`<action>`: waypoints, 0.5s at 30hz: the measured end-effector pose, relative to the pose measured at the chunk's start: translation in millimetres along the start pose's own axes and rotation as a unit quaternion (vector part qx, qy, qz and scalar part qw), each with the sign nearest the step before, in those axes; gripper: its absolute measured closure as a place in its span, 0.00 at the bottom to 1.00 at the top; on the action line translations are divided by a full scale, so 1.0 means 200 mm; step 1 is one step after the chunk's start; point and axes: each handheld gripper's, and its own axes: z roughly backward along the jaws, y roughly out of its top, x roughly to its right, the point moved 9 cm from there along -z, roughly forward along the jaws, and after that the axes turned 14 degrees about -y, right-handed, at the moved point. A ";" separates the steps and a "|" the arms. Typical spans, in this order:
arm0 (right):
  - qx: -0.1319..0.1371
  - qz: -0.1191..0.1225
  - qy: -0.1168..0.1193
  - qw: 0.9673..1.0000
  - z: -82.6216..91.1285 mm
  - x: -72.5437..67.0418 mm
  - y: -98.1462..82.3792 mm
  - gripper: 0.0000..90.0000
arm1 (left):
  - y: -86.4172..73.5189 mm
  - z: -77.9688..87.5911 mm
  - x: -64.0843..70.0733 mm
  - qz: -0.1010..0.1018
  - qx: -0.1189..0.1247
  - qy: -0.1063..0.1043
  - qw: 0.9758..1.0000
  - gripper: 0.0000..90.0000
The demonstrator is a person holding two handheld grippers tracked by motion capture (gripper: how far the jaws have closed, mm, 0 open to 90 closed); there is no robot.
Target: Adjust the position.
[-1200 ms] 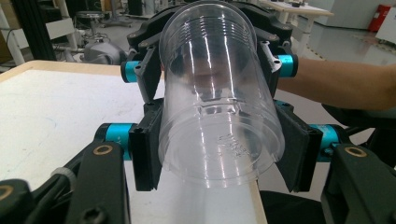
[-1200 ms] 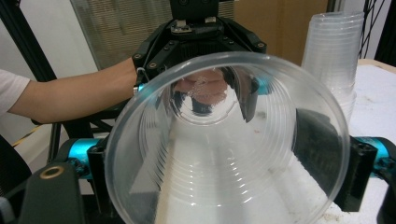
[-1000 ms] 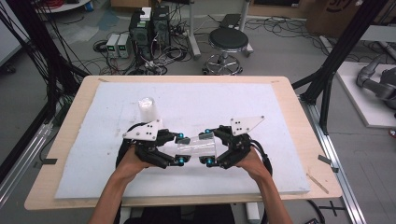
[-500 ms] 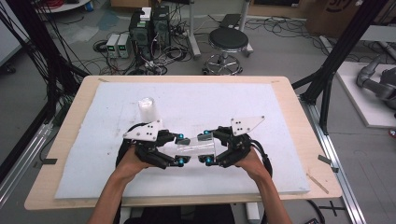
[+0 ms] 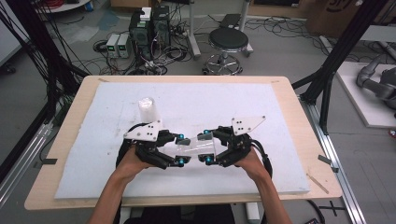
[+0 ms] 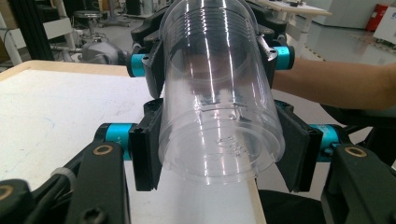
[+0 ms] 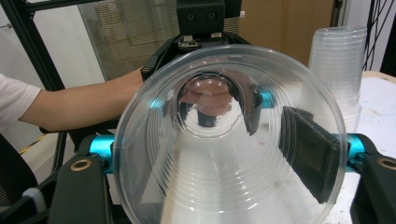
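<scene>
The counter (image 5: pixel 280 107) carries a stack of cups (image 5: pixel 148 110) behind the hands. A clear cup (image 5: pixel 196 145) hangs level above it, between both grippers, ready for separating or handover. The left gripper (image 5: pixel 180 149) fingers clamp its base end. The right gripper (image 5: pixel 205 148) fingers, wider apart earlier, have been closing onto its rim end.

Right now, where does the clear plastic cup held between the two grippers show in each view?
High view: clear plastic cup lies sideways, centre, between both grippers.
Left gripper view: cup's base end fills the centre, between the jaws.
Right gripper view: its open mouth faces the camera.
Shared landmark: stack of clear cups.
</scene>
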 end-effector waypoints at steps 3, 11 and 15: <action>-0.001 -0.001 0.000 1.000 0.00 0.00 0.00 0.32 | 0.00 0.00 0.00 0.000 0.000 -0.001 1.000 0.46; 0.001 0.002 0.000 1.000 0.00 0.00 -0.01 0.33 | 0.00 0.00 -0.01 0.012 -0.001 0.009 1.000 0.38; 0.001 0.000 -0.001 1.000 0.00 0.01 -0.01 0.33 | -0.01 0.02 -0.03 0.030 -0.006 0.030 0.999 0.14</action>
